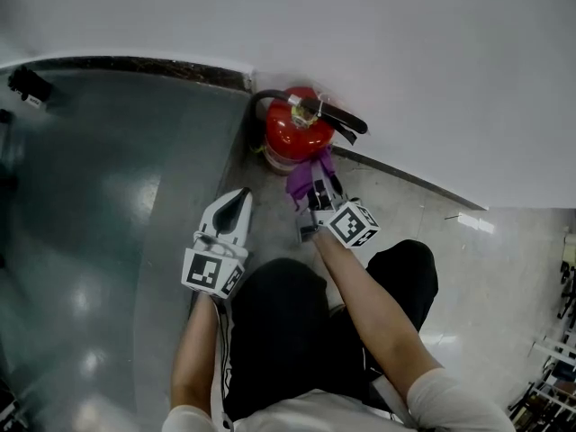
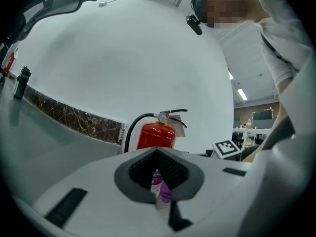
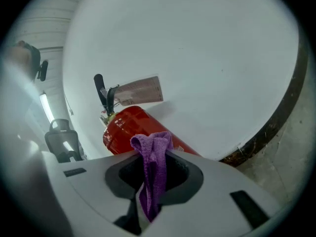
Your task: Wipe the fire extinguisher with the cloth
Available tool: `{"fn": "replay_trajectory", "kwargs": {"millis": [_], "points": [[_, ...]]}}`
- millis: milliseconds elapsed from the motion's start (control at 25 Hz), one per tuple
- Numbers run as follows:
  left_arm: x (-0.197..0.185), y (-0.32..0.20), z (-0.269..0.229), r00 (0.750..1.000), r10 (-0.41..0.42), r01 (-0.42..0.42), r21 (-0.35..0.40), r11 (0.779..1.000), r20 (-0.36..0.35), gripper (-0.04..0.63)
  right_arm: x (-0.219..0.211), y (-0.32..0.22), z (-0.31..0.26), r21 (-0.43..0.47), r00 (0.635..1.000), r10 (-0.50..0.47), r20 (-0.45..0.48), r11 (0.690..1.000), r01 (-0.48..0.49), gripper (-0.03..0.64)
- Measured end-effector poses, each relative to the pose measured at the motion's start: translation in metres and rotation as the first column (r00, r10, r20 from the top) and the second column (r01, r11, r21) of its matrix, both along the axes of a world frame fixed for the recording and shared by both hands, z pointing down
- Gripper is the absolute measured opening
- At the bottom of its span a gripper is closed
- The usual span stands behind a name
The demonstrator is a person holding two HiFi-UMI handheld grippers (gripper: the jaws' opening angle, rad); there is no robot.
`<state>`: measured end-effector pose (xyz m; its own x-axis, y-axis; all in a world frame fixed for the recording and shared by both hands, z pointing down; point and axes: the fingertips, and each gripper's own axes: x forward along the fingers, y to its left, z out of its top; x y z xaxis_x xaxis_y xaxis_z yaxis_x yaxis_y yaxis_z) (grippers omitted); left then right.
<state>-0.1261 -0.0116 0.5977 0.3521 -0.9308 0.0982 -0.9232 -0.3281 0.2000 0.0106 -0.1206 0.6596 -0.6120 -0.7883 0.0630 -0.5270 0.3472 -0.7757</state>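
By the wall: the fire extinguisher stands on the floor, right where the floor meets the white wall.
Fire extinguisher's shape: it is red and round, and it is long from bottom to top. It stands straight up.
Top of it: the black handle sits on top and points to the person's right in the head view. A black hose curves down its left side. A tag hangs by the handle.
Cloth: the cloth is purple and bunched up. It sticks out of the front of the right gripper, up against the near side of the red body. It looks like it touches, but it is hard to be sure.
Right gripper: the right gripper has its jaws pinched tight on the cloth. It points flat at the fire extinguisher, which is right in front of it.
Left gripper: the left gripper has its jaws closed together with nothing in them. It sits off to the left and farther back.
Nearer hand: the right one, the one with the cloth.
Next move, a guess: the red body runs up and down, so the cloth should most likely rub up and down along its side, or go round it, while it stays pressed on.
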Motion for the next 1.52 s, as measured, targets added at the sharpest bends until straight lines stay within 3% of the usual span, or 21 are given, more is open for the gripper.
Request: {"fn": "replay_trajectory", "kwargs": {"millis": [520, 680, 760, 840, 1040, 1200, 1280, 1360, 1440, 1520], "points": [[0.016, 0.0, 0.001, 0.998, 0.064, -0.064, -0.007, 0.998, -0.005, 0.005, -0.009, 0.013, -0.073, 0.097, 0.992, -0.111, 0.061, 0.99, 0.104, 0.066], [0.015, -0.002, 0.002, 0.998, 0.064, -0.064, -0.001, 0.998, -0.001, 0.005, -0.021, 0.022, -0.094, 0.197, 0.975, -0.218, 0.03, 0.958, 0.208, 0.066], [0.015, -0.003, 0.005, 0.998, 0.057, -0.057, -0.008, 0.998, -0.002, 0.005, -0.035, 0.032, -0.106, 0.266, 0.948, -0.316, -0.046, 0.911, 0.316, 0.066], [0.016, -0.003, 0.006, 0.998, 0.063, -0.063, -0.017, 0.998, 0.006, 0.005, -0.044, 0.045, -0.115, 0.315, 0.899, -0.419, -0.129, 0.842, 0.438, 0.066], [0.033, 0.0, -0.011, 0.973, 0.227, -0.228, 0.018, 0.974, 0.028, 0.005, -0.043, 0.08, -0.129, 0.367, 0.694, -0.65, -0.31, 0.592, 0.718, 0.066], [0.041, -0.007, -0.027, 0.949, 0.312, -0.313, 0.034, 0.949, 0.039, 0.005, -0.035, 0.101, -0.133, 0.348, 0.531, -0.752, -0.39, 0.414, 0.841, 0.066], [0.048, -0.01, -0.034, 0.936, 0.35, -0.351, 0.044, 0.935, 0.03, 0.005, -0.032, 0.109, -0.133, 0.338, 0.468, -0.787, -0.402, 0.347, 0.875, 0.066], [0.057, -0.007, -0.045, 0.916, 0.402, -0.399, 0.07, 0.914, -0.021, 0.005, -0.029, 0.114, -0.133, 0.333, 0.425, -0.804, -0.415, 0.3, 0.894, 0.066], [0.069, 0.003, -0.056, 0.876, 0.478, -0.472, 0.092, 0.877, -0.069, 0.005, -0.026, 0.12, -0.134, 0.325, 0.391, -0.806, -0.444, 0.262, 0.909, 0.066], [0.079, 0.015, -0.058, 0.835, 0.547, -0.541, 0.083, 0.837, -0.065, 0.006, -0.023, 0.131, -0.133, 0.307, 0.346, -0.806, -0.48, 0.215, 0.927, 0.066]]}}
